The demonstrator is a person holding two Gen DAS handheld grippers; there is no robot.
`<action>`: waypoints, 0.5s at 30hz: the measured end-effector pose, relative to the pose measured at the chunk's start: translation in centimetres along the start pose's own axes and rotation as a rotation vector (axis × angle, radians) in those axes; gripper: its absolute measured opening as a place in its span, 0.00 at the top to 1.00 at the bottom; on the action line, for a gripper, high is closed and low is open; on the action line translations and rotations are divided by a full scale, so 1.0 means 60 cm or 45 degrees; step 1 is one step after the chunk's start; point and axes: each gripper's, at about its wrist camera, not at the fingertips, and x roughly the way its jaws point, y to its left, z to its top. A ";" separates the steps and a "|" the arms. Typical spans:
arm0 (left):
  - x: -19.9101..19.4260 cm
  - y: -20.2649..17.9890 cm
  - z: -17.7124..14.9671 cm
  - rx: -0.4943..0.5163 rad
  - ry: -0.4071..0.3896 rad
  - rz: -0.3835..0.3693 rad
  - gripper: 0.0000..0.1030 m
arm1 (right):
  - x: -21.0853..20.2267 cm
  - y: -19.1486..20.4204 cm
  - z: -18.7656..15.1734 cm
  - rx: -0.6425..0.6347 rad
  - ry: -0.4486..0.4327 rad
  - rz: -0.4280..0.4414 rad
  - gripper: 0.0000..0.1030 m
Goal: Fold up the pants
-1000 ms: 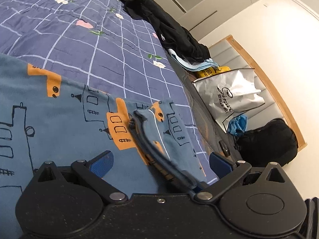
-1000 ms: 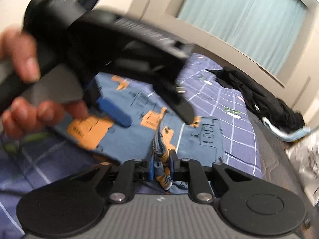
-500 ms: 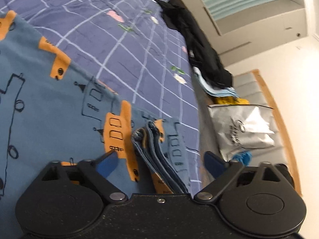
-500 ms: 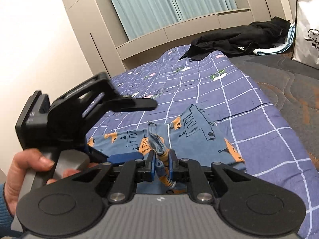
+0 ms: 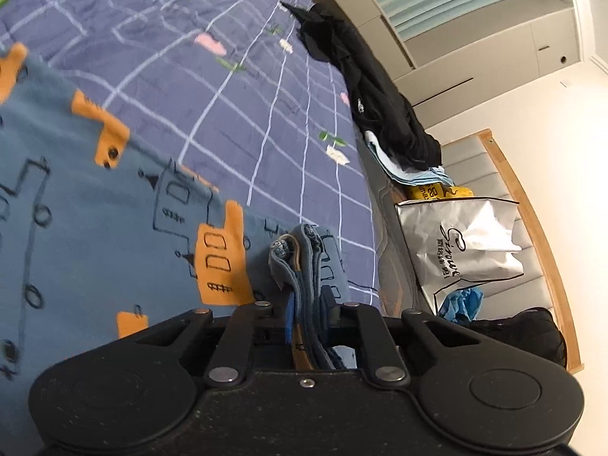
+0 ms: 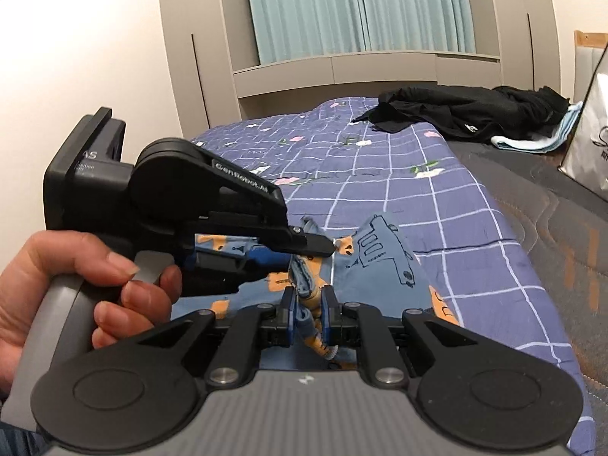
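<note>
- Left gripper (image 5: pixel 307 317): jaws just closing, now pinched on a bunched, layered edge of the pants (image 5: pixel 95 228), which stands up between the pads.
- Left hand (image 6: pixel 76 288) on the grey handle, seen from the right wrist view; that tool's tip sits just left of and slightly beyond the right one.
- Pants: blue cloth with orange and outlined vehicle prints, spread flat on the grid-patterned bedspread (image 5: pixel 228 87), the main body stretching away to the left of both tools, long axis running roughly leftward from the pinched edge.
- Right gripper (image 6: pixel 307 313): clamped tight on a neighbouring fold of the same edge, cloth pressed between its blue pads.
- Key relation: both grips on one gathered edge, very near each other, the loose length of fabric all to the left; judged, a fold would mean carrying this edge across toward that side, both hands about equally near.
- Further right, well apart from the pants: black clothing (image 5: pixel 380 114) heaped over light blue cloth at the bed's edge.
- Silver-white shopping bag (image 5: pixel 463 243) beside the bed, contents not visible; a blue crumpled item just below it, outside.
</note>
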 end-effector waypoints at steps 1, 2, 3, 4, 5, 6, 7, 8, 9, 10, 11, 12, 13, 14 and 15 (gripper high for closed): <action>-0.008 -0.001 0.002 0.017 -0.008 0.006 0.87 | -0.003 0.007 0.001 -0.005 -0.001 0.003 0.86; -0.017 0.000 0.004 0.031 -0.016 0.014 0.88 | -0.004 0.013 0.002 -0.008 -0.001 0.007 0.86; -0.025 0.001 0.006 0.038 -0.022 0.021 0.88 | -0.005 0.019 0.004 -0.009 -0.002 0.014 0.86; -0.034 0.003 0.008 0.048 -0.029 0.030 0.88 | -0.005 0.026 0.006 -0.010 -0.002 0.021 0.86; -0.045 0.005 0.011 0.060 -0.036 0.040 0.88 | -0.006 0.033 0.007 -0.011 -0.001 0.028 0.86; -0.055 0.007 0.013 0.071 -0.044 0.048 0.88 | -0.006 0.042 0.008 -0.014 0.000 0.037 0.86; -0.065 0.010 0.016 0.083 -0.053 0.058 0.88 | -0.006 0.050 0.010 -0.016 0.001 0.050 0.86; -0.078 0.014 0.020 0.096 -0.061 0.070 0.88 | -0.005 0.059 0.011 -0.016 0.002 0.062 0.86; -0.088 0.018 0.024 0.105 -0.067 0.079 0.88 | -0.004 0.070 0.012 -0.019 0.003 0.078 0.86; -0.100 0.024 0.028 0.111 -0.076 0.089 0.88 | -0.002 0.079 0.013 -0.025 0.005 0.091 0.86; -0.111 0.030 0.031 0.114 -0.083 0.097 0.88 | 0.000 0.091 0.014 -0.035 0.007 0.106 0.86; -0.122 0.037 0.035 0.116 -0.091 0.105 0.89 | 0.002 0.102 0.014 -0.046 0.011 0.121 0.86; -0.134 0.044 0.039 0.117 -0.099 0.114 0.89 | 0.004 0.113 0.015 -0.055 0.015 0.135 0.86; -0.142 0.050 0.042 0.116 -0.103 0.120 0.89 | 0.007 0.125 0.016 -0.068 0.019 0.148 0.86; -0.150 0.057 0.046 0.112 -0.107 0.128 0.89 | 0.010 0.135 0.018 -0.080 0.022 0.159 0.86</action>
